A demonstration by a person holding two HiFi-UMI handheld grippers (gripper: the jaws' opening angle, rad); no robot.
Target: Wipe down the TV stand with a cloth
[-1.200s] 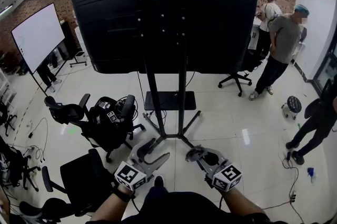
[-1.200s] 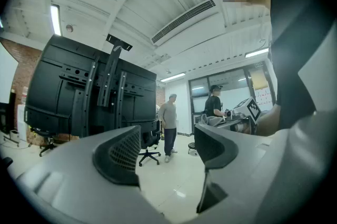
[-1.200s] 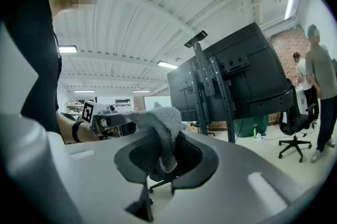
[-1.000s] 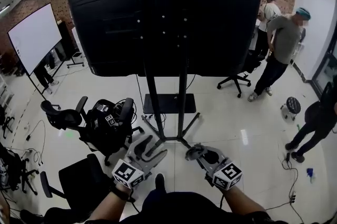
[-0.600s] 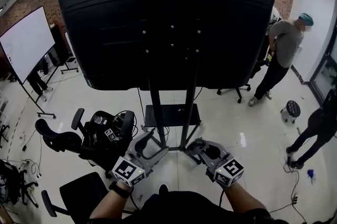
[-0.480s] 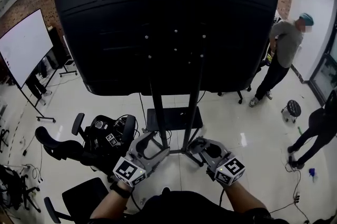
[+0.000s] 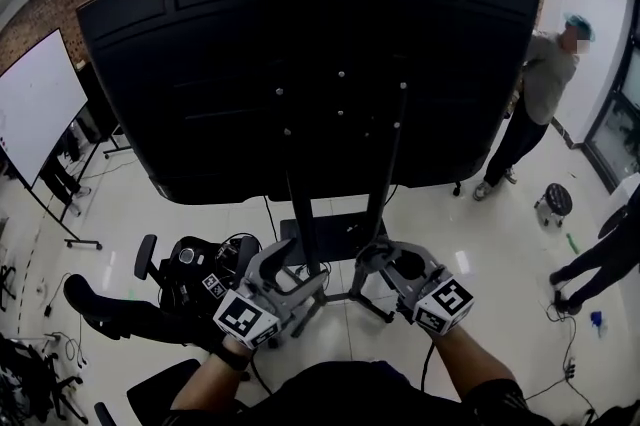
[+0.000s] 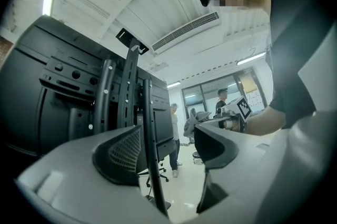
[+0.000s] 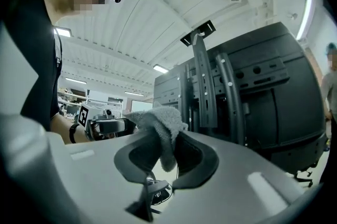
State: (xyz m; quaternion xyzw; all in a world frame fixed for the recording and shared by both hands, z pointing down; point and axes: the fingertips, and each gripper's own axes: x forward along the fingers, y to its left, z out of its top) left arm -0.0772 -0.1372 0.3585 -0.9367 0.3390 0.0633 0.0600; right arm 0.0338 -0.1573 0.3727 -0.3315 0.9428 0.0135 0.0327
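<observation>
The grey cloth (image 9: 160, 124) is pinched in the right claw (image 9: 163, 152), whose jaws are closed on it, with a tuft standing above them. It is just near of the TV stand (image 7: 303, 224), by the right upright. The left claw (image 8: 166, 149) is wide apart and holds nothing; the left upright shows in its gap. I think rubbing on the post could pull the cloth out, because only a fold is gripped.

Grey cloth (image 9: 159, 122) bunched in right tool (image 9: 164, 148) — black TV stand (image 7: 302, 214) upright.
</observation>
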